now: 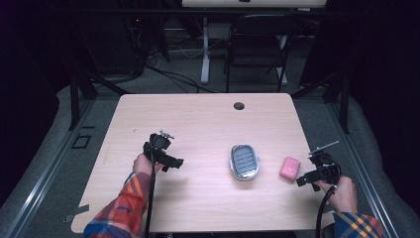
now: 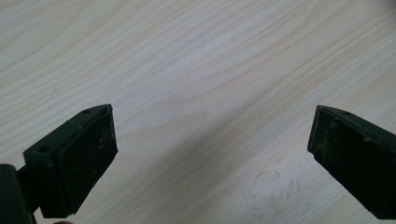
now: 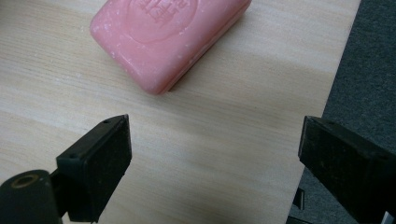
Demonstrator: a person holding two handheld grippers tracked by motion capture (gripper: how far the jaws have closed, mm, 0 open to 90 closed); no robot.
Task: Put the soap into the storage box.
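A pink bar of soap (image 1: 290, 167) lies flat on the wooden table (image 1: 198, 124) near its right edge; in the right gripper view the soap (image 3: 168, 35) sits just beyond my jaws, untouched. My right gripper (image 1: 308, 179) hovers right beside it, open, with bare wood between the fingers; in its own view the right gripper (image 3: 215, 140) points down at the table's edge. A grey soap dish (image 1: 244, 161) with a ribbed inside rests in the middle of the table, left of the soap. My left gripper (image 1: 173, 162) is open over bare wood at the left; the left gripper (image 2: 212, 135) holds nothing.
The table's right edge (image 3: 334, 88) runs close to my right jaw, with dark floor beyond. A cable hole (image 1: 239, 105) sits near the far edge. A dark chair (image 1: 257, 44) and a white desk leg (image 1: 204, 49) stand behind the table.
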